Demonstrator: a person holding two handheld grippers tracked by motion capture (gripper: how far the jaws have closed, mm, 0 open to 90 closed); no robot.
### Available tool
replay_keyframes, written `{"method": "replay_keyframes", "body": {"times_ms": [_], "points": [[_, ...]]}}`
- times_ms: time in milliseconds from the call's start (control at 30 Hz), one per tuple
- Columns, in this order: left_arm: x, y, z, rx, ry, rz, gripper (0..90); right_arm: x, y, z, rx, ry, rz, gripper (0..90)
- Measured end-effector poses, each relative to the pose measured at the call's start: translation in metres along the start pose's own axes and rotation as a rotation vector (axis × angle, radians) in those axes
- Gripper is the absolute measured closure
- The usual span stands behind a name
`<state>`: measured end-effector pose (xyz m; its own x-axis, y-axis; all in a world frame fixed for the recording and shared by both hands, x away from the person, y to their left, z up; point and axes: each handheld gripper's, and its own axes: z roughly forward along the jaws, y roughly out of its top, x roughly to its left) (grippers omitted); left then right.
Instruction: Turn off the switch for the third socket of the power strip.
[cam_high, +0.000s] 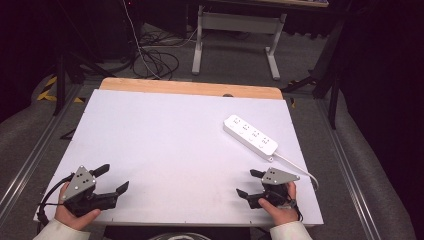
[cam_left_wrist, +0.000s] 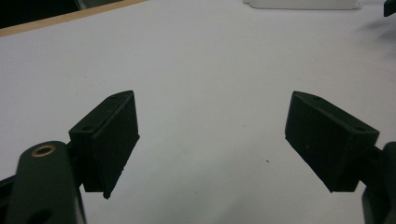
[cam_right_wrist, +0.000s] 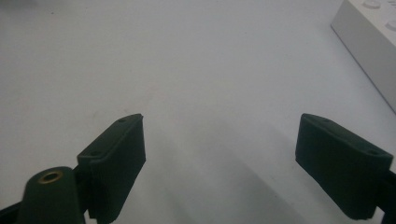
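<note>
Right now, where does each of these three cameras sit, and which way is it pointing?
High view: above the person's side, facing forward and down on the white rectangular table; both hands, the left tool and the right tool show.
Left gripper view: rides the left tool, looking along its open black jaws across the table.
Right gripper view: rides the right tool, open jaws low over the table.
Shared: all three show the white plastic power strip, at the left gripper view's top edge and the right gripper view's right edge.
</note>
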<state>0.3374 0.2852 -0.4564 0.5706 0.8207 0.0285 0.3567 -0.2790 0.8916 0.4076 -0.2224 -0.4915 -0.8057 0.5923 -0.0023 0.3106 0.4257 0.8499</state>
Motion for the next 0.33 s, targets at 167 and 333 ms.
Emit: {"method": "replay_keyframes", "body": {"times_ms": [167,333], "points": [[-0.0002,0.0001,-0.0003,-0.005,0.005,-0.005,17.9,0.0001,0.0,-0.0001,0.0,0.001,0.0,16.6],[-0.0002,0.0,-0.0001,-0.005,0.004,-0.006,17.9,-0.0001,0.0001,-0.0008,-0.002,0.0,-0.002,16.6]]}}
